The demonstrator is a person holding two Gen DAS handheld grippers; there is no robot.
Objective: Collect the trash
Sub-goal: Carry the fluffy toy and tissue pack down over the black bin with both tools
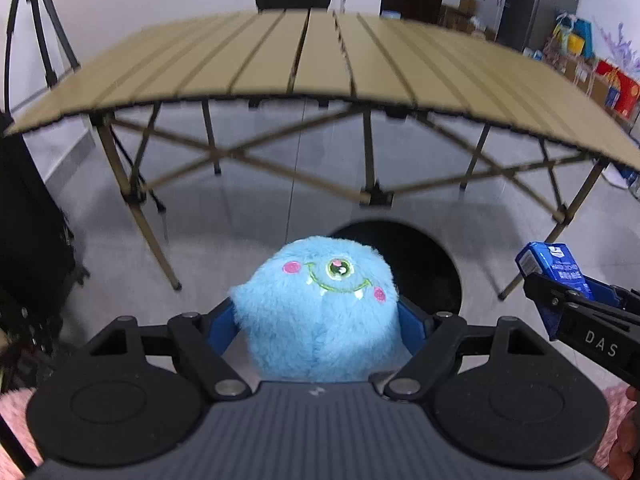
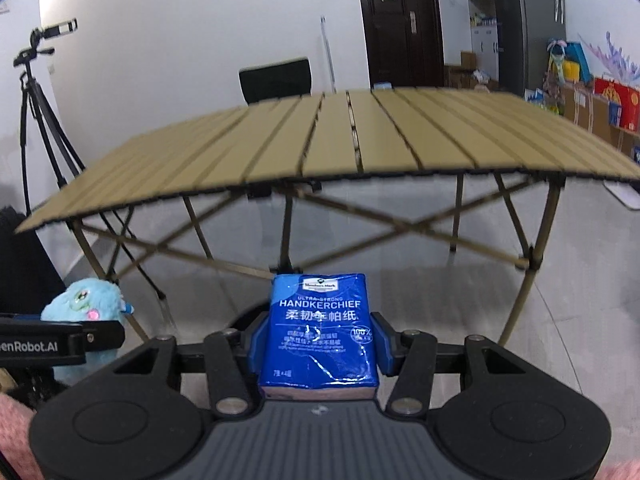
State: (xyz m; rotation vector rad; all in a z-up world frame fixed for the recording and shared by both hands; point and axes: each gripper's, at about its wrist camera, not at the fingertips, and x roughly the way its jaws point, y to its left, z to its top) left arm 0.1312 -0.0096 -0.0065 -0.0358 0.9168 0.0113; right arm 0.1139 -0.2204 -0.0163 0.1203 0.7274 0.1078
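Left wrist view: the left gripper (image 1: 320, 320) points steeply down, its blue fingers (image 1: 414, 322) spread fairly wide and pressed into both sides of a round blue plush (image 1: 320, 308), a one-eyed smiling toy held face up. Just beyond and under the plush sits a dark round opening (image 1: 432, 264) on the floor, probably a bin; the plush seems to be held over its near edge so it can drop in. At the right edge the right gripper (image 1: 560, 300) reaches in, carrying a blue pack (image 1: 556, 268). Farther off stands a tan slatted counter (image 1: 320, 56), with nothing visible on its top. A pink fuzzy sleeve (image 1: 16, 412) shows at the lower left corner.

Right wrist view: the right gripper (image 2: 318, 340) has its fingers (image 2: 386, 342) roughly half open and closed flat against the two long sides of the pack (image 2: 320, 328), a wrapped packet of paper handkerchiefs, label up. It is held clear of the floor (image 2: 580, 280), near the counter (image 2: 340, 136). At the left, the left gripper (image 2: 80, 336) and the plush (image 2: 84, 300) sit just beside it, both items apparently brought together toward the same drop spot. A tripod (image 2: 36, 92) stands far left.
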